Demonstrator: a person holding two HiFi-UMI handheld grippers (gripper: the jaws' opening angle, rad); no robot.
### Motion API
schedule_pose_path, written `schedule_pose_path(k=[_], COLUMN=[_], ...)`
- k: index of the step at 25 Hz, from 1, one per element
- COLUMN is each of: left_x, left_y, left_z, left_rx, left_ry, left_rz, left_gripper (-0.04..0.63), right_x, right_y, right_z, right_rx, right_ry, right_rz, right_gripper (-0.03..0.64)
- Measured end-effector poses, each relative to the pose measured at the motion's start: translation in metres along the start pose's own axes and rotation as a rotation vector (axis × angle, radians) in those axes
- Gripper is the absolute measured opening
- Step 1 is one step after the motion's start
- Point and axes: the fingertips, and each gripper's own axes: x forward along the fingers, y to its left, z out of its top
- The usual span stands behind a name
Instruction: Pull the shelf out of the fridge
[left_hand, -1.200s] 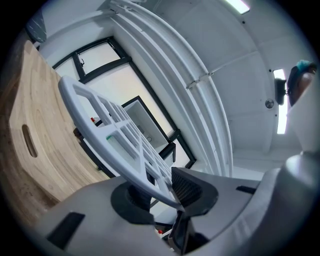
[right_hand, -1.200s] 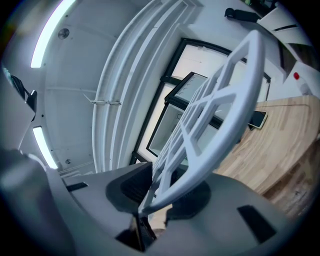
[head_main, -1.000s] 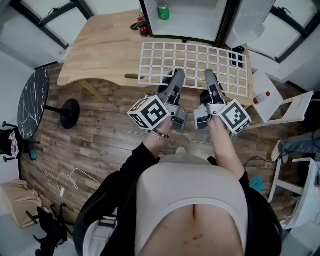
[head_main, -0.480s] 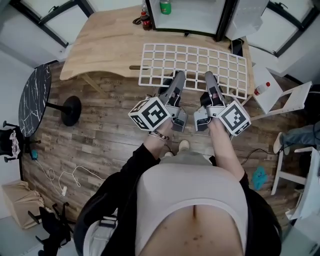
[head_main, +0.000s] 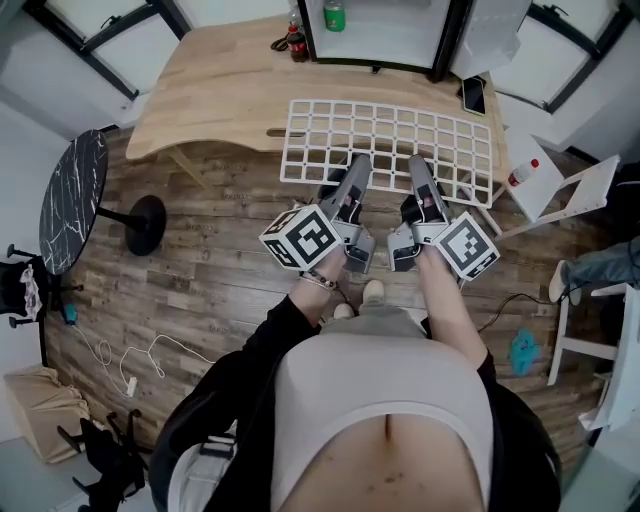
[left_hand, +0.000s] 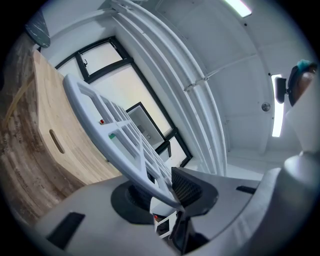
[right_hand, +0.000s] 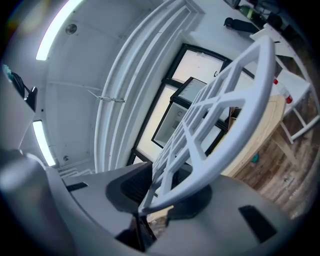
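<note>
Left gripper (head_main: 357, 162), right gripper (head_main: 417, 163) clamp shelf (head_main: 388, 128) above table (head_main: 210, 90).

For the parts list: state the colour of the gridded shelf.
The shelf is white; head view shows it best.

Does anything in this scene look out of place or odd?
Yes: the white grid shelf is fully outside the open white fridge, over the edge of the light wooden table, with the left gripper and right gripper shut on its near rim. Nothing looks spilled or broken.
</note>
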Motion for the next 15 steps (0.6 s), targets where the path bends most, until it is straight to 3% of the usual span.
schedule_pose_path(k=[15], left_x=[-0.027], left_y=[-0.001], left_z=[-0.001], left_rx=[0.002], left_ry=[0.02], left_rz=[-0.014], left_gripper=[0.107], right_x=[-0.017], right_y=[0.012], right_z=[-0.02], right_rx=[-0.021], right_ry=[-0.013], right_rz=[-0.008], right_gripper=[0.104])
